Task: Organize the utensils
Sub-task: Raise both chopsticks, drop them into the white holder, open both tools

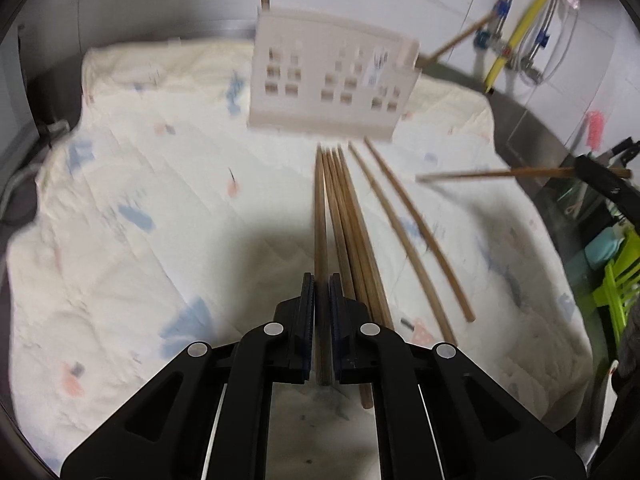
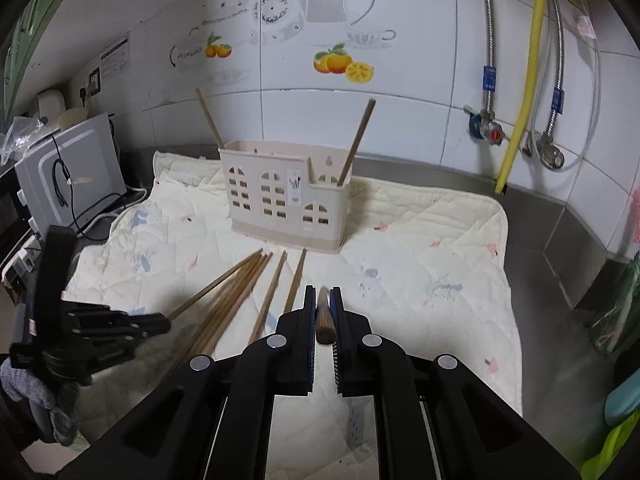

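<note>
A beige plastic utensil holder (image 2: 284,196) stands upright on the quilted cloth (image 2: 420,248), with two wooden chopsticks (image 2: 360,140) leaning in it. Several loose chopsticks (image 2: 240,296) lie on the cloth in front of it. My right gripper (image 2: 323,292) is shut on one chopstick (image 2: 324,316), seen end-on between the pads. In the left wrist view my left gripper (image 1: 322,280) is shut on a chopstick (image 1: 321,208) at the left of the bundle (image 1: 352,232); it points toward the holder (image 1: 332,84). At the right edge there, the right gripper (image 1: 600,180) holds its chopstick (image 1: 500,175) level.
A grey appliance (image 2: 68,176) with cables sits at the far left. Tiled wall with a yellow hose (image 2: 520,100) and metal pipes (image 2: 488,80) stands behind. A bare steel counter (image 2: 560,240) lies to the right of the cloth, with green and teal items (image 2: 624,420) at its near edge.
</note>
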{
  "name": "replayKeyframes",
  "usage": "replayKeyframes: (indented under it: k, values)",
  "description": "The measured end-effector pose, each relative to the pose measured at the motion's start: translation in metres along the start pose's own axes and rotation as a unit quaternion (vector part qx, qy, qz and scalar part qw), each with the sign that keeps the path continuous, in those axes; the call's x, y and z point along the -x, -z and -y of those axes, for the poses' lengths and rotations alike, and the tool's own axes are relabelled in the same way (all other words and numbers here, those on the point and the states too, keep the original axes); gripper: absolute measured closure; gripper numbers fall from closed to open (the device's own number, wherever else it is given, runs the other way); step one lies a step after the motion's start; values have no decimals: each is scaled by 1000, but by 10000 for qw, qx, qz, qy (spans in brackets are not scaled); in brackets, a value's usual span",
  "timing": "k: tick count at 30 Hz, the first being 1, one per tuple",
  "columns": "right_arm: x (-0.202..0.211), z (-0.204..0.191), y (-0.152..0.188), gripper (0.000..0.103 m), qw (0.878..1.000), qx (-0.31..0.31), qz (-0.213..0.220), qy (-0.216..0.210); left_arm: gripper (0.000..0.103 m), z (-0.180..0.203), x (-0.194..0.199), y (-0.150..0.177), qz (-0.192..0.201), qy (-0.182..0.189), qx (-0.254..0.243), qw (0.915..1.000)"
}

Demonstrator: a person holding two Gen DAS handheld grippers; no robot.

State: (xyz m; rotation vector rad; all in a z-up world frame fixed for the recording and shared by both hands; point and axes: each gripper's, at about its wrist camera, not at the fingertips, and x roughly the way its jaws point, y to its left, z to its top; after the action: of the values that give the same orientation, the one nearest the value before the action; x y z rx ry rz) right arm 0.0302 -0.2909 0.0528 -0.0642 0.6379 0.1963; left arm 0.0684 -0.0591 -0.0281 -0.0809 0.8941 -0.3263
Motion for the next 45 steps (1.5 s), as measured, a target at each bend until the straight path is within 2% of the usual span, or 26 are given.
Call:
replayKeyframes:
  k: [4, 7, 14, 23, 27, 33, 36, 40, 45]
  values:
    - [3, 0, -22, 96, 9999, 92, 26, -61, 98, -3, 30, -20, 410, 31, -169, 9990]
    - [3, -2, -39, 96, 9998, 149, 21, -128, 98, -5, 42, -34, 573, 68, -230, 9981]
    - [-1, -3, -76, 96, 9988, 252, -96, -412, 98, -3, 55, -70, 739, 159, -476, 9960]
    - [2, 9, -139, 96, 9985, 243, -43, -498, 98, 12, 77, -129, 1006, 203, -792, 9916]
    - [1, 21, -164, 96, 9983, 38, -6, -573, 98, 20, 95, -154, 1267, 252, -896, 9876]
    - [0, 27, -190, 96, 9986, -15, 122, -515, 98, 27, 130, -197, 1867, 267, -868, 9782]
    - [-4, 28, -199, 96, 9988, -21, 183, -447, 98, 31, 140, -218, 2166, 176, -816, 9727]
    - [-15, 31, -206, 96, 9989, -36, 190, -418, 98, 33, 142, -243, 2539, -149, -775, 9640]
    - [-35, 29, -208, 96, 9992, -19, 99, -391, 98, 30, 125, -259, 2718, -441, -690, 9589]
